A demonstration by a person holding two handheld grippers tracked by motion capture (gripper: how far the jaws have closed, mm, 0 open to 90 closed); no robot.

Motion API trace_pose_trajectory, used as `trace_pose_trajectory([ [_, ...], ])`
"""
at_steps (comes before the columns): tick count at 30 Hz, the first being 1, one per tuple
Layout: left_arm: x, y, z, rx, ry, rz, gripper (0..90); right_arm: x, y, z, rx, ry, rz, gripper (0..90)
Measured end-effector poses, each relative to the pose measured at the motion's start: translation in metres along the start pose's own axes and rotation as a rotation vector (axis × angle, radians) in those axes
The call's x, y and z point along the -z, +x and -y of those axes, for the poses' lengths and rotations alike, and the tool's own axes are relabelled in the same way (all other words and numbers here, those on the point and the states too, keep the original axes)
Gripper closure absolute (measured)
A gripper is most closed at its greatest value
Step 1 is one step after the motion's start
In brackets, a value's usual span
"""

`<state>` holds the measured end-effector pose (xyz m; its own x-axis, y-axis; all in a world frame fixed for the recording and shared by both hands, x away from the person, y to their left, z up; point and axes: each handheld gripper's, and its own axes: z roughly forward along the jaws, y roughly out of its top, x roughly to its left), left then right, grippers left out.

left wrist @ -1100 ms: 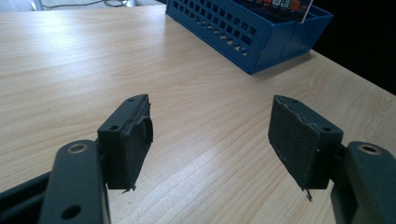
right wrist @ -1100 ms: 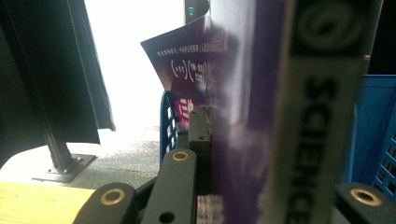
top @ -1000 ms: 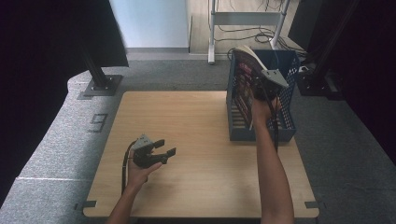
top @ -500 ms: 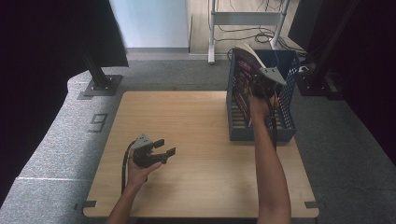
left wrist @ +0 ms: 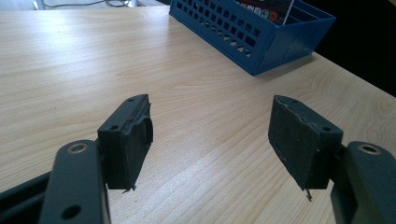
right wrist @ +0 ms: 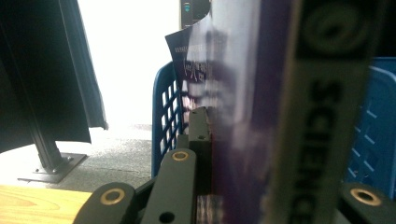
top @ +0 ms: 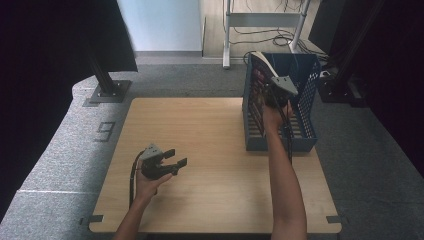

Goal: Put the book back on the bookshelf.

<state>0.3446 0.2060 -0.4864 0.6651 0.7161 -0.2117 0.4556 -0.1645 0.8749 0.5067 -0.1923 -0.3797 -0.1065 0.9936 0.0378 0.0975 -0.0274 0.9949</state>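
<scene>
Two jobs split: your right gripper [top: 274, 96] clamps the magazine [right wrist: 243, 116] between its fingers, steadying it upright inside the blue basket [top: 305, 135]; your left gripper [top: 172, 162] waits, fingers apart, nothing between them.

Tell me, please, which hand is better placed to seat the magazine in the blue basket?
Right: the right gripper is shut on the magazine over the basket. The left gripper sits open and empty on the table, far from it.

Table [top: 210, 130]: light wood, on grey carpet.
Floor marker [top: 105, 132]: "9", left of table.
Stand base [top: 107, 92]: black, rear left.
</scene>
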Motion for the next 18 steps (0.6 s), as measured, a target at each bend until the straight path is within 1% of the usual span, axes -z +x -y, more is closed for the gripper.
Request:
trace_pose_trajectory([
  [3,0.001,0.000,0.000,0.000,-0.001,-0.001,30.4,-0.001,0.000,0.004,0.005,-0.005,0.001,81.4],
  [8,0.001,0.001,0.000,0.003,-0.001,-0.004,30.4,-0.003,0.002,0.011,0.025,0.003,-0.006,81.4],
  [11,0.001,0.001,0.001,0.003,0.001,-0.005,30.4,-0.005,0.003,0.016,0.023,0.006,-0.007,81.4],
  [14,0.001,0.002,0.002,0.006,0.001,-0.006,30.4,-0.006,0.006,0.021,0.037,0.014,-0.013,81.4],
  [16,0.002,0.002,0.002,0.007,-0.001,-0.009,30.4,-0.004,0.009,0.024,0.048,0.000,-0.009,81.4],
  [18,0.002,0.003,0.002,0.006,0.000,-0.012,30.4,-0.003,0.012,0.027,0.058,-0.001,-0.018,81.3],
])
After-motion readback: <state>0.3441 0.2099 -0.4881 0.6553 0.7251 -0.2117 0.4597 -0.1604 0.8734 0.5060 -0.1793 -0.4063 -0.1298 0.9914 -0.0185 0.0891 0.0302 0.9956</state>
